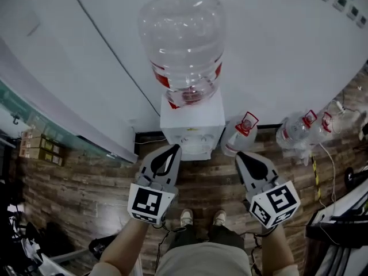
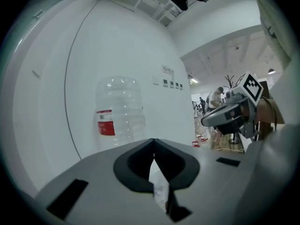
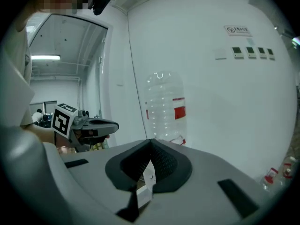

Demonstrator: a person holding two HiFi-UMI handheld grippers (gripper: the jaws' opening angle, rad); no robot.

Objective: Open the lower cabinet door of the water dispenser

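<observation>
"Looking from here, where does the water dispenser (image 1: pixel 192 122) stand against the two tongs?"

"Straight ahead of them, against the white wall (image 1: pixel 287 39). In the head view both tips point towards its front. The left tongs (image 1: pixel 174 148) aim at its left corner. The right tongs (image 1: pixel 240 154) aim just off its right side, near a spare bottle (image 1: pixel 238 134) on the wooden floor (image 1: pixel 86 183). Both hang short of it, not touching."

"And the lower door?"

"Can't see it. The head view looks down on the dispenser's top and tap panel, so the door below is hidden. The gripper views are held high. Beyond its own jaws, each shows the big clear bottle (image 1: pixel 184 45) that sits on top of the dispenser, not the cabinet."

"What are the tongs holding?"

"Nothing. In the left gripper view the left tongs' tips meet, with only wall and bottle showing past them. In the right gripper view the right tongs are pinched together too, with nothing between them. Each pair also shows in the other's view, off to one side."

"Anything else down there?"

"Two more bottles (image 1: pixel 296 132) lie further right along the wall. The person's shoes (image 1: pixel 187 216) stand on the floor behind the tongs."
</observation>
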